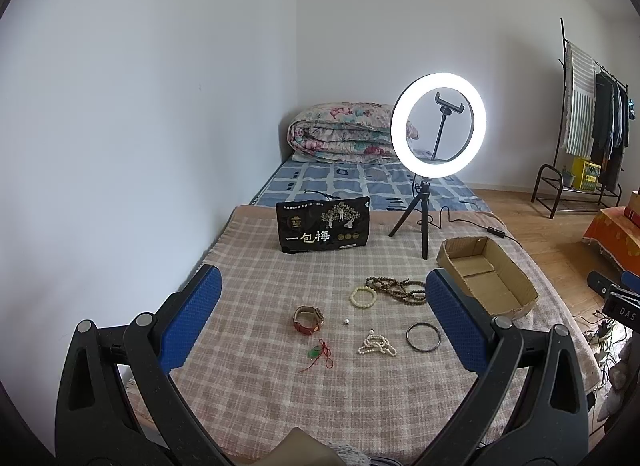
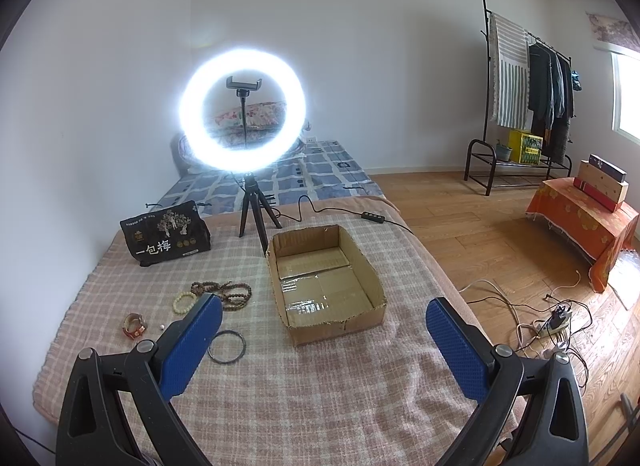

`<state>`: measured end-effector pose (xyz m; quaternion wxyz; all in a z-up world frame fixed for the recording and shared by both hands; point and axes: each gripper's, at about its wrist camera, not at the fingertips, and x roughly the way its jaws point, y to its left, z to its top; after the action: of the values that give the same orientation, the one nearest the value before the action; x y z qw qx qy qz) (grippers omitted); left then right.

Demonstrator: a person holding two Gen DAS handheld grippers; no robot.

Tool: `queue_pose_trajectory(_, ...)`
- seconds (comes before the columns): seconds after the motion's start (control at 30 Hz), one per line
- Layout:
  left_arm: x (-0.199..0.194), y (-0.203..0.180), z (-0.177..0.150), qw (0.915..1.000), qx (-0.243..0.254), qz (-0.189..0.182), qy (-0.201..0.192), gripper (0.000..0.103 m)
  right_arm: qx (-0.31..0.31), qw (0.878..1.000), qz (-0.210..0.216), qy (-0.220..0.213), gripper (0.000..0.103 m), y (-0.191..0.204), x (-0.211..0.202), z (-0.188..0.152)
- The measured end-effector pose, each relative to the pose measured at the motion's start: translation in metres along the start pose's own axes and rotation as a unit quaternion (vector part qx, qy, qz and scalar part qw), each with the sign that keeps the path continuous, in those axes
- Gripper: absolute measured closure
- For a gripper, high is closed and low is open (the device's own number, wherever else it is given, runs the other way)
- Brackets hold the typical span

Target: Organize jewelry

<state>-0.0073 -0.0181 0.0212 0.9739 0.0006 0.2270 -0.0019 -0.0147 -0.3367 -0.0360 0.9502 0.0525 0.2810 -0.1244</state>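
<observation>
Jewelry lies loose on a pink plaid blanket (image 1: 248, 382): a dark wooden bead string (image 1: 396, 288), a cream bead bracelet (image 1: 363, 297), a brown leather cuff (image 1: 308, 318), a dark bangle (image 1: 423, 337), a white pearl strand (image 1: 376, 345), a green pendant on red cord (image 1: 320, 354) and a tiny silver bead (image 1: 346, 321). An empty cardboard box (image 2: 326, 278) sits to their right. My left gripper (image 1: 322, 282) hovers open above the jewelry. My right gripper (image 2: 324, 308) hangs open before the box, its left finger beside the bangle (image 2: 227, 346).
A lit ring light on a tripod (image 1: 438, 125) and a black snack bag (image 1: 323, 229) stand behind the jewelry. A cable with a switch (image 2: 374, 216) trails off the bed. A clothes rack (image 2: 524, 97), orange-covered stand (image 2: 580, 217) and a power strip (image 2: 554, 324) occupy the wooden floor on the right.
</observation>
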Motion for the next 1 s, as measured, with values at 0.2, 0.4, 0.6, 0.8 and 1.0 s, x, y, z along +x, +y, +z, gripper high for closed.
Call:
queue_pose_trajectory(0.2,-0.001,-0.003,0.003,1.0000,0.000,0.001,0.002,0.000,0.000,1.000,0.001,0.002,0.000,0.000,0.001,0.000)
queue_pose_trajectory(0.4,0.000,-0.002,0.001,1.0000,-0.001,0.000,0.002,0.000,-0.001,1.000,0.000,0.004,0.000,0.000,0.003,-0.001)
queue_pose_trajectory(0.6,0.006,0.000,-0.006,1.0000,-0.003,0.000,0.005,0.000,0.002,1.000,0.007,0.003,0.000,0.000,0.010,-0.004)
queue_pose_trajectory(0.8,0.023,0.015,-0.015,0.9998,-0.013,0.008,0.014,0.000,0.009,1.000,0.017,0.012,0.000,0.001,0.020,-0.008)
queue_pose_trajectory(1.0,0.045,0.036,-0.023,0.9993,-0.016,0.026,0.022,0.000,0.005,1.000,0.013,0.022,0.000,0.004,0.034,-0.009)
